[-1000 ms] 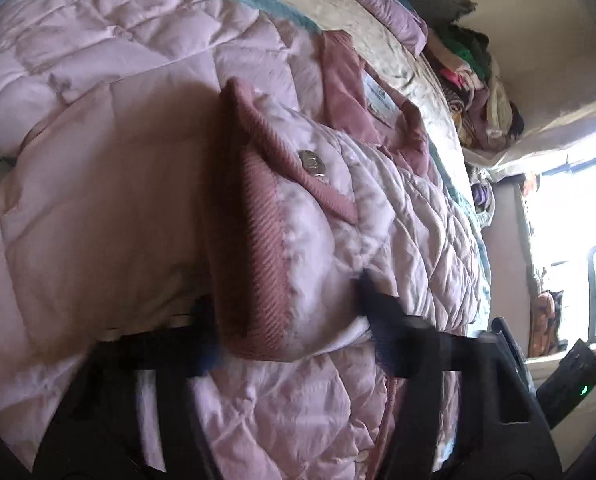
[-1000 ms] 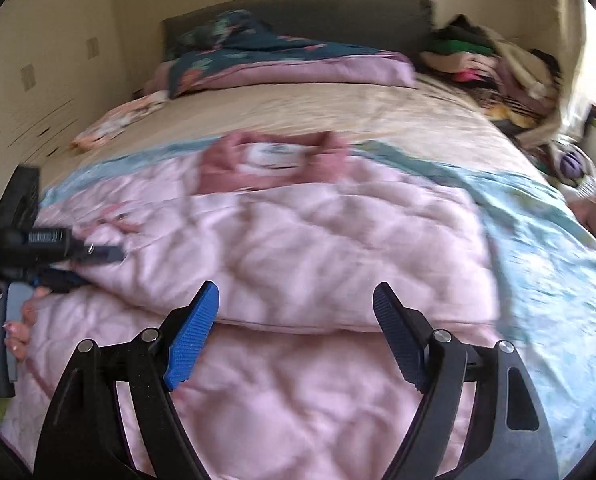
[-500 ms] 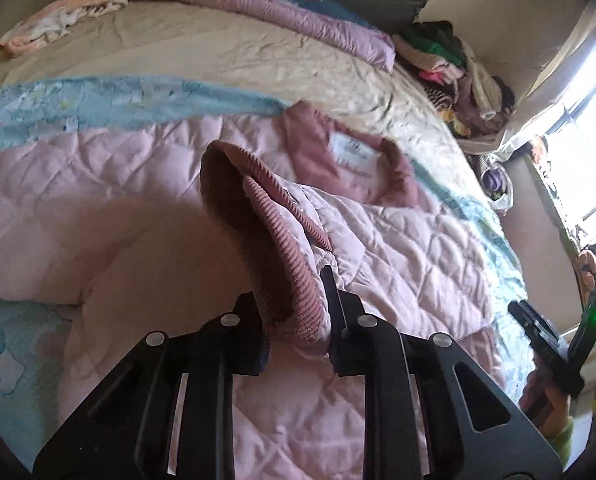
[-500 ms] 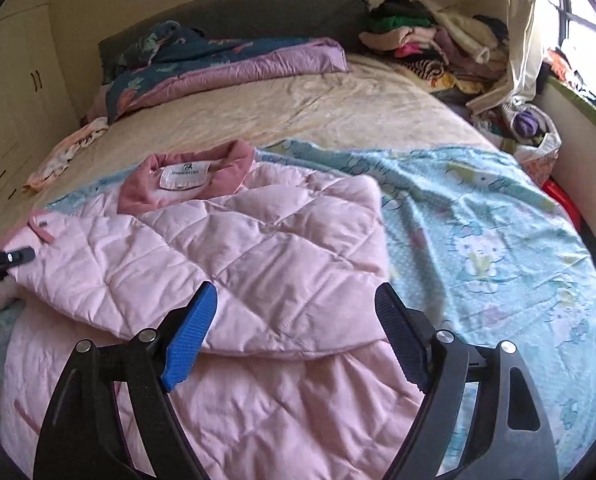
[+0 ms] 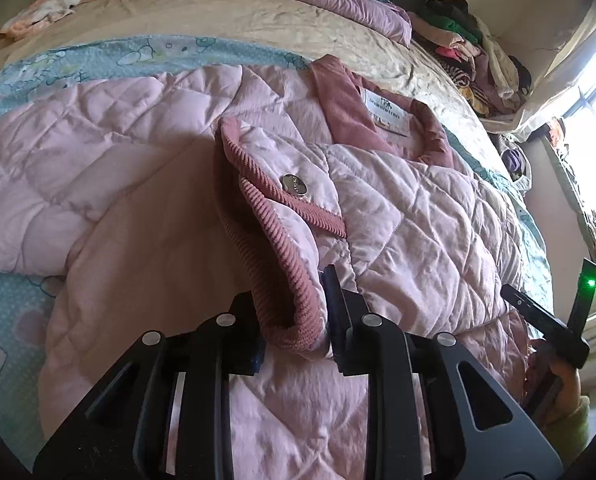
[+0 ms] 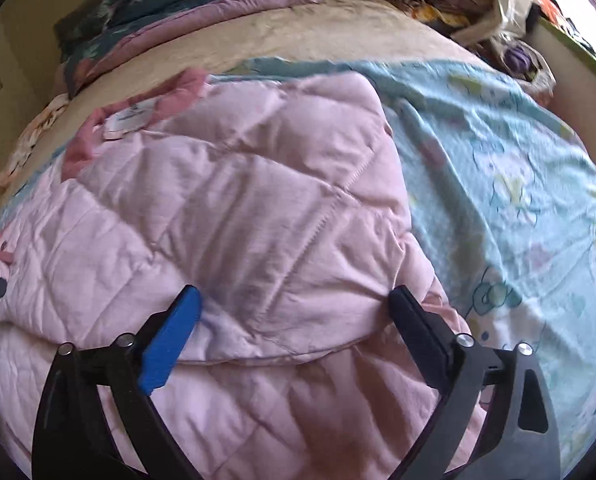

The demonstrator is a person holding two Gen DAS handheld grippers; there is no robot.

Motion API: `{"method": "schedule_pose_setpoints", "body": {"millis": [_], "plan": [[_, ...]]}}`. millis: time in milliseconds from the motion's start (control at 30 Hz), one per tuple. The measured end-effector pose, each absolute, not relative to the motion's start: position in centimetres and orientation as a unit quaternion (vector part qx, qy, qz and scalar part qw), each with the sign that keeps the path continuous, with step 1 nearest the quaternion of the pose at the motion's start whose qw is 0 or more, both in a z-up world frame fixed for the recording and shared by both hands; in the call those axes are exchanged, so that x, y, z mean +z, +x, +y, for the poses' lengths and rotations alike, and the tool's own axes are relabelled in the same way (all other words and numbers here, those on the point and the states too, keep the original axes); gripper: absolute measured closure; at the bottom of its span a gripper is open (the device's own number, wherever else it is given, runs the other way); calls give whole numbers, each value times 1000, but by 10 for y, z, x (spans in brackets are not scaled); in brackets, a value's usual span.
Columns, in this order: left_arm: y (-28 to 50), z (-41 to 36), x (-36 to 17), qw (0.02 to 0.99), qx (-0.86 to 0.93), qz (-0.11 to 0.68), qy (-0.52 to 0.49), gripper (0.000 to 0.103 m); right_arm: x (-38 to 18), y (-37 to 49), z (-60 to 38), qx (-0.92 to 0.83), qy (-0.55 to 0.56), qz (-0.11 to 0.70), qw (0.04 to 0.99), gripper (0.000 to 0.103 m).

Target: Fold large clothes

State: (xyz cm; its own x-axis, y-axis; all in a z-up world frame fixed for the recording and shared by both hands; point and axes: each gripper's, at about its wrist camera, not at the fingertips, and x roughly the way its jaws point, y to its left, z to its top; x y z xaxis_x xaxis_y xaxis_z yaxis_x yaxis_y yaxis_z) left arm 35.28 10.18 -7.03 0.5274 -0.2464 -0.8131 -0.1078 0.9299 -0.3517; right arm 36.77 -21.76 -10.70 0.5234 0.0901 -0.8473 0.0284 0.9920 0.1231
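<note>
Two grippers worked over a pink quilted jacket [image 5: 417,216] spread on the bed [image 5: 226,20], collar toward the pillows. Left gripper [image 5: 294,316] was clamped on the ribbed cuff [image 5: 290,292] of a sleeve folded across the jacket's front, jaws easing apart with the cuff pinched between them, a metal snap [image 5: 294,185] showing just above. Right gripper [image 6: 294,320] hovered above the folded sleeve's lower edge, jaws spreading wide, the quilted fabric beneath them and nothing grasped; blue cartoon sheet [image 6: 517,168] lay bare to its right.
</note>
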Motion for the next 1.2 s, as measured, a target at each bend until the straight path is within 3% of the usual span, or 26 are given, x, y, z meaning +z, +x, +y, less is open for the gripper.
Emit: {"method": "schedule_pose_setpoints", "body": {"millis": [133,333,400,433,1200], "plan": [[349,101,-66,858,-39,482,-174,77,-97,359,-217,19,71,475,877,7],[336,101,-48,869,-35,469,-154,37,-60,332,-212,41,80,425,901,6],[332,103,-42,872,-28,464,-154,12,-50,325,-207,48,77,415,905,5],[328,106,-37,874,-23,459,-159,8,-45,321,-203,49,74,411,907,4],[260,165,16,897,47,404,-172,9,30,269,-97,124,29,347,929,4]]}}
